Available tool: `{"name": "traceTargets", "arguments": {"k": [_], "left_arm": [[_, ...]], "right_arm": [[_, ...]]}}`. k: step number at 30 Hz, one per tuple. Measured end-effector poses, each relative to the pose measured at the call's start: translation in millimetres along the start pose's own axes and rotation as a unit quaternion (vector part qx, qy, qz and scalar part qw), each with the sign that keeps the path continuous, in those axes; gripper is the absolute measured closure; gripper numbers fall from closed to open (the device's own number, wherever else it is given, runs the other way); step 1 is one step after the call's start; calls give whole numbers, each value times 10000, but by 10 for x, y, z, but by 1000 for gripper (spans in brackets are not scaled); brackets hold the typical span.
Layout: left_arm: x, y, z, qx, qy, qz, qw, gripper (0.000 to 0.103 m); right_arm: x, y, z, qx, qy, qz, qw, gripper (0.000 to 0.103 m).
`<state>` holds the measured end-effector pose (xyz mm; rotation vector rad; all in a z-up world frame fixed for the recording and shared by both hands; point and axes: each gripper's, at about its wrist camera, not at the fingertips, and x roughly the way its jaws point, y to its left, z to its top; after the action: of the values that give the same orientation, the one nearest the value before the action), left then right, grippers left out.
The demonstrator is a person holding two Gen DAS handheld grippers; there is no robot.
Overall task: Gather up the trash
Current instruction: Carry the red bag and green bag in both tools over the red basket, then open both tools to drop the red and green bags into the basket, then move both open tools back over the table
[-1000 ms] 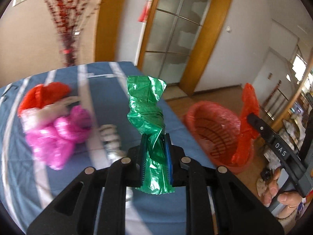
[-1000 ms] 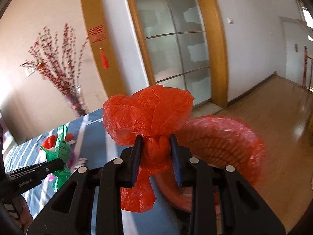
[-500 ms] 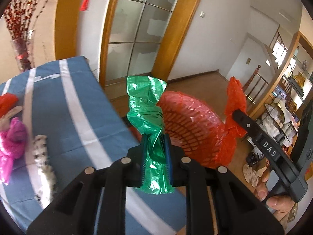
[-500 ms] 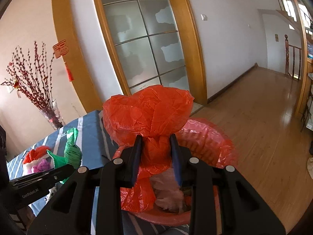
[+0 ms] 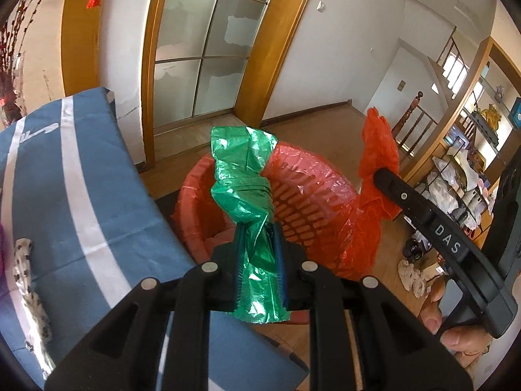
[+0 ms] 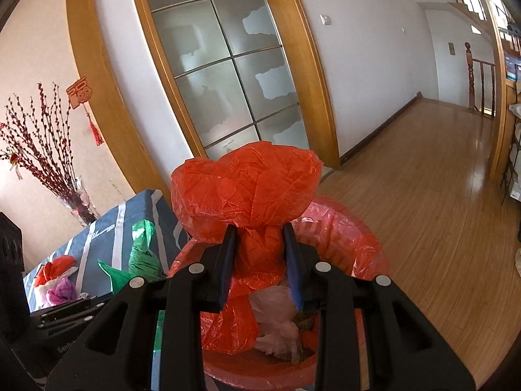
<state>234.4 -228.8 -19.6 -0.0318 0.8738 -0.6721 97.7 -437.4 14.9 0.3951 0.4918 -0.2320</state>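
Up close, our left gripper [image 5: 259, 254] is clamped on the green bag [image 5: 242, 179] and our right gripper [image 6: 260, 254] pinches the red bag [image 6: 247, 189]. Both hang over the red bin [image 6: 345, 228] (some waste already inside). Farther off, more scraps [image 6: 57, 280] wait on the table [image 5: 97, 195].

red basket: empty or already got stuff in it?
Not empty. The red basket holds pale crumpled plastic beneath the right tool's orange bag.
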Motion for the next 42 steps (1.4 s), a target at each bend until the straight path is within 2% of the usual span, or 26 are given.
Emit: {"name": "traceTargets", "arguments": {"k": [5,7,9,15,19,25,33,42], "left_arm": [[140,-53,-7,40,108,24,9999,83],[186,-48,-3,32,157,22,9999,76],[233,-40,-7,14,199,49,9998,68],[228,110,-68,-101,219,253,9994,56],[76,280,-138,-145,81,571,9982,46],[-251,536,-261,-271,-131,1099,9935,36],[-749,1017,-495,-620,-383,1700,9828,31],[-1343,1601,-767,-1188,-705,2283,9638,25]], "right_arm": [[82,-64,18,162,55,26,9998,67],[104,-96,12,250,74,38,9997,55],[115,-126,-3,325,83,18,9994,50],[113,-166,-48,393,121,-104,9991,45],[88,-169,-95,397,133,-204,9989,37],[68,-20,-181,148,190,-250,9994,36],[45,296,-278,-157,331,-39,9993,36],[86,1040,-516,-776,724,670,9921,36]]}}
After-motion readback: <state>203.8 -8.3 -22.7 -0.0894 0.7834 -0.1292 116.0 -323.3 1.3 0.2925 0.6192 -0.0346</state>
